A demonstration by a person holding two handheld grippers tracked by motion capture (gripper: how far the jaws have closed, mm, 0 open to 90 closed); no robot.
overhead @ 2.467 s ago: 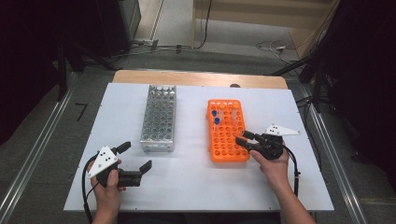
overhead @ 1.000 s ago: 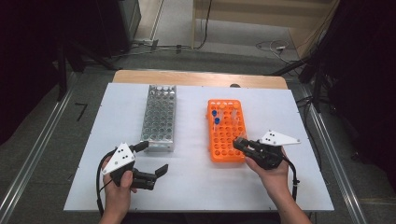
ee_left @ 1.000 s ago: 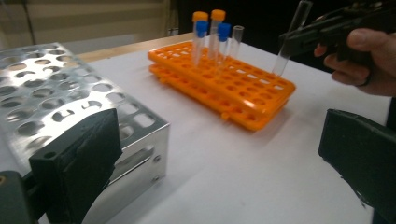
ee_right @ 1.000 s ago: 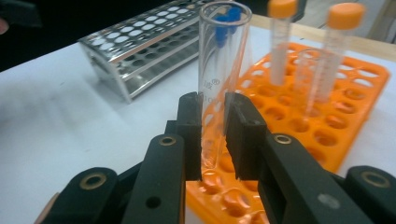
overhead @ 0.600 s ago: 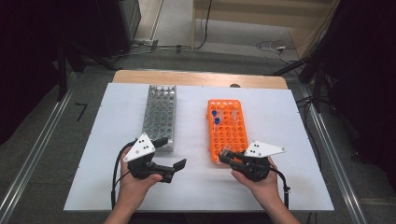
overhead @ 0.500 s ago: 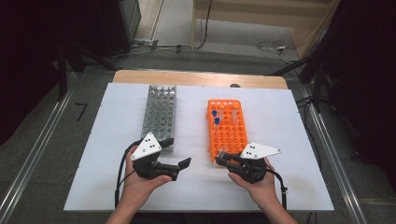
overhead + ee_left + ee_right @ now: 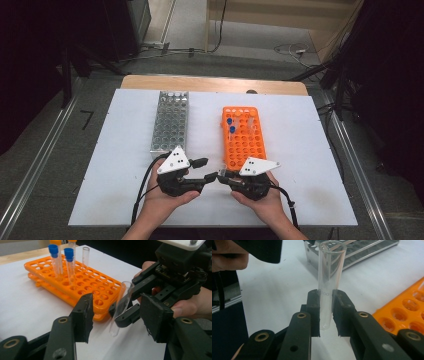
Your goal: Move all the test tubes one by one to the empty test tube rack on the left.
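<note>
High view: left gripper (image 7: 206, 170) and right gripper (image 7: 223, 176) meet tip-to-tip, level.

White table (image 7: 310, 150) with metal rack (image 7: 171, 121), orange rack (image 7: 243, 137).

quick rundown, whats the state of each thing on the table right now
clear tube: uncapped, empty, clamped in the right gripper, leaning between both grippers
right gripper: shut on the clear tube
left gripper: open, jaws have just been closing around the tube, not pressing it
orange rack: mostly empty, two blue-capped tubes and one open tube standing
metal rack: standing, contents unclear
</note>
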